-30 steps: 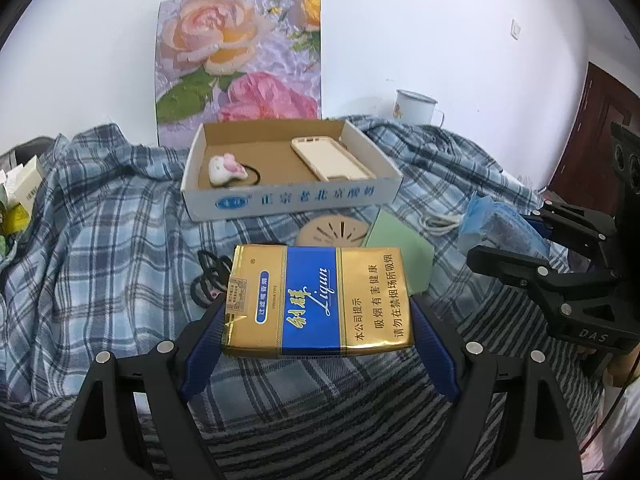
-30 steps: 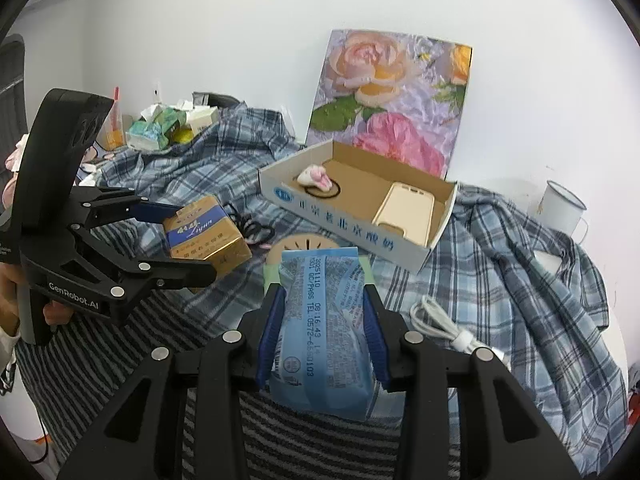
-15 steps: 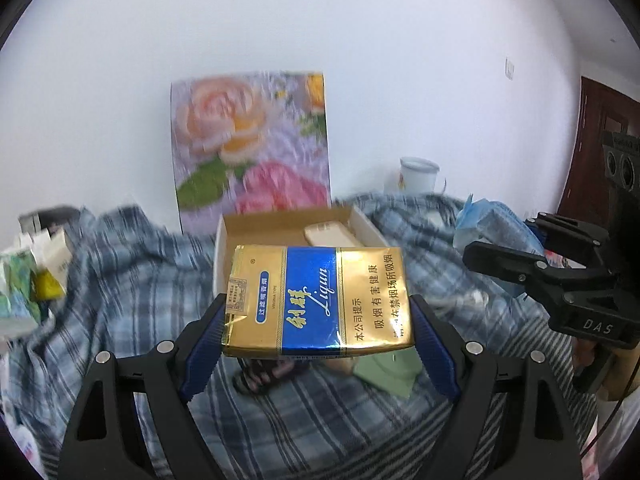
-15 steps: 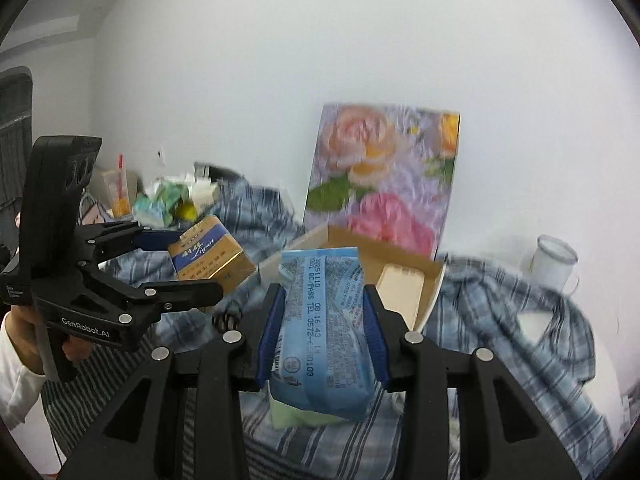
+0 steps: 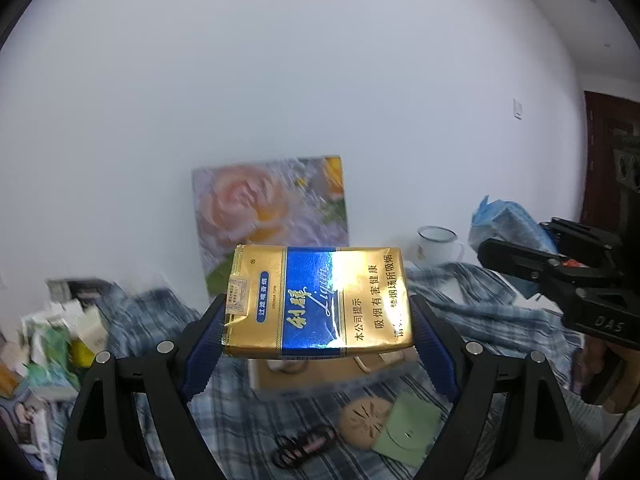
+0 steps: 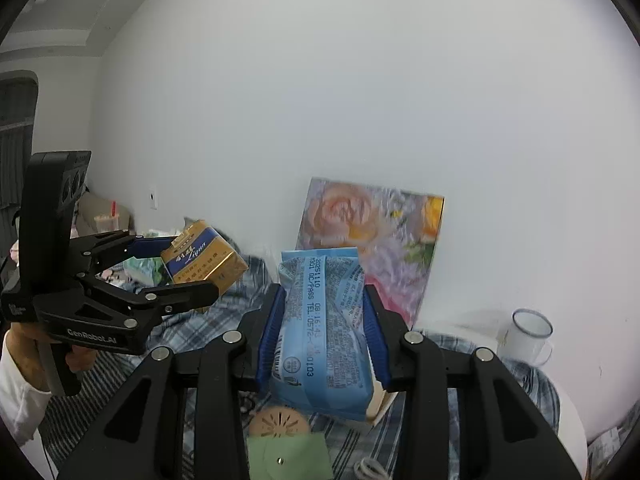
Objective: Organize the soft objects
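My left gripper (image 5: 316,320) is shut on a gold and blue cigarette pack (image 5: 320,300) and holds it high above the bed. My right gripper (image 6: 324,332) is shut on a light blue tissue pack (image 6: 324,332), also lifted. Each gripper shows in the other's view: the right one with the tissue pack (image 5: 508,220), the left one with the cigarette pack (image 6: 202,256). The open cardboard box (image 5: 280,380) lies below, mostly hidden behind the cigarette pack.
A plaid cloth (image 5: 460,292) covers the bed. On it lie a beige round disc (image 5: 366,424), a green pouch (image 5: 408,432) and dark hair ties (image 5: 304,444). A floral board (image 5: 268,216) leans on the wall; a white mug (image 5: 438,242) stands right. Clutter (image 5: 60,344) sits left.
Both grippers have risen and tilted up with their packs still held. The box and bed have dropped low in both views and more wall shows.
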Demonstrator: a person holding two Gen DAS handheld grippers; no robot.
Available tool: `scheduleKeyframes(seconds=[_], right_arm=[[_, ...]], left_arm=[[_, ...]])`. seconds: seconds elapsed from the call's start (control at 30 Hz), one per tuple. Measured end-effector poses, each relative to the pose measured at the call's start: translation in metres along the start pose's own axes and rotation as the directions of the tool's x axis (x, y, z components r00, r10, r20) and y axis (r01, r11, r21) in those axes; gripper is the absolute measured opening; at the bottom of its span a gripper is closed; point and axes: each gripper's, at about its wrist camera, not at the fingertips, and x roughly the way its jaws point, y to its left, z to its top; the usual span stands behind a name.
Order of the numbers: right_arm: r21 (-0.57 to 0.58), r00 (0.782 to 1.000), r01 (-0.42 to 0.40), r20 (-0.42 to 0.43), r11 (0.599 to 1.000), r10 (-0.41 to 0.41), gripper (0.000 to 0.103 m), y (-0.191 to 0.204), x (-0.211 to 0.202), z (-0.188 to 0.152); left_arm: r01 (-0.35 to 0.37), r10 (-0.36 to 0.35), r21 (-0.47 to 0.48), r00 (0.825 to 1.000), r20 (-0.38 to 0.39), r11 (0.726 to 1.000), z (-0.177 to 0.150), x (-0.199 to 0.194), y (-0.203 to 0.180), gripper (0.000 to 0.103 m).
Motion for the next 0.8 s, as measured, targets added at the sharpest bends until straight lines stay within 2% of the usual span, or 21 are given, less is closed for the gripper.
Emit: scheduleKeyframes(seconds=[0.2, 0.47, 0.8], right_arm=[[0.024, 0.998, -0.014, 0.055, 1.0, 0.013, 0.038, -0.006, 0.004, 0.021], [0.051, 0.995, -0.031, 0.094, 0.998, 0.027, 0.038, -0.016, 0.023, 0.049], [0.04, 0.989, -0.03, 0.143, 0.999, 0.024, 0.038, -0.02, 0.05, 0.076]], left_arm=[[0.006, -0.007, 0.023, 0.998, 0.063, 1.0, 0.024, -0.004, -0.004, 0.087], [0.022, -0.02, -0.022, 0.995, 0.093, 1.0, 0.055, 0.008, 0.004, 0.087], [-0.001, 0.008, -0.051, 0.992, 0.128, 0.999, 0.083, 0.031, 0.019, 0.087]])
